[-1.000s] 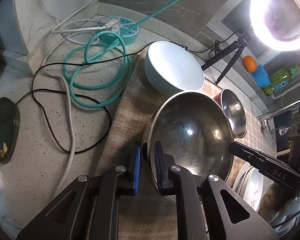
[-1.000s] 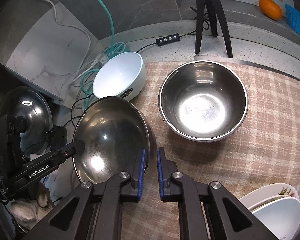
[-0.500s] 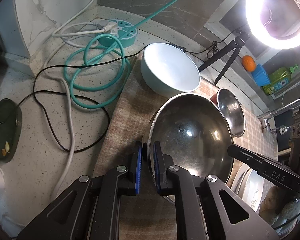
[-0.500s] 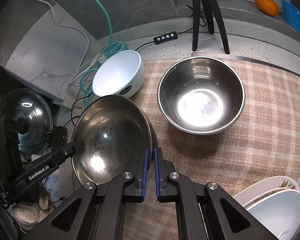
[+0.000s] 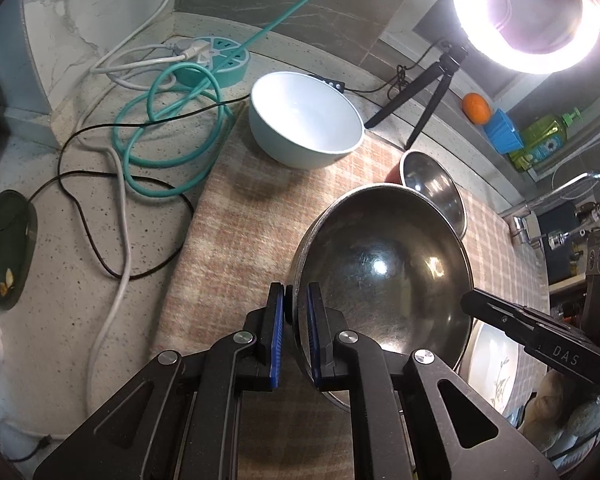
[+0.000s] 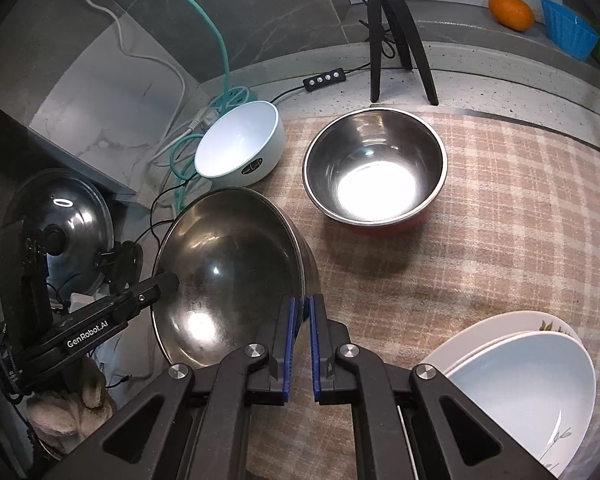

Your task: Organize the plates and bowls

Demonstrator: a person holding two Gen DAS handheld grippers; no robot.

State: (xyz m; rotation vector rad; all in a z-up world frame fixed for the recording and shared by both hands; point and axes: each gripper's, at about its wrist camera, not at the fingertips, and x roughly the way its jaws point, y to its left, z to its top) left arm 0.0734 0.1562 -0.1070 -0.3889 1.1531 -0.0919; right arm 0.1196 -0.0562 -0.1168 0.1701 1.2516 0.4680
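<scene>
A large steel bowl (image 5: pixel 384 272) (image 6: pixel 228 276) is held off the checked cloth (image 5: pixel 236 224) by both grippers. My left gripper (image 5: pixel 294 304) is shut on its near rim. My right gripper (image 6: pixel 303 312) is shut on the opposite rim. A smaller steel bowl with a red outside (image 6: pixel 374 176) (image 5: pixel 434 186) sits on the cloth beyond. A pale blue bowl (image 5: pixel 304 120) (image 6: pixel 240 144) sits at the cloth's far left corner. Stacked white plates (image 6: pixel 516 384) (image 5: pixel 490 364) lie at the near right.
Coiled teal and black cables (image 5: pixel 168 136) and a round power strip (image 5: pixel 210 60) lie on the counter to the left. A tripod (image 6: pixel 392 32) with a ring light (image 5: pixel 528 12) stands behind the cloth. A pot lid (image 6: pixel 60 224) leans at the left.
Both grippers have lifted the large steel bowl off the cloth and tilted it. The right jaws closed tighter on its rim.
</scene>
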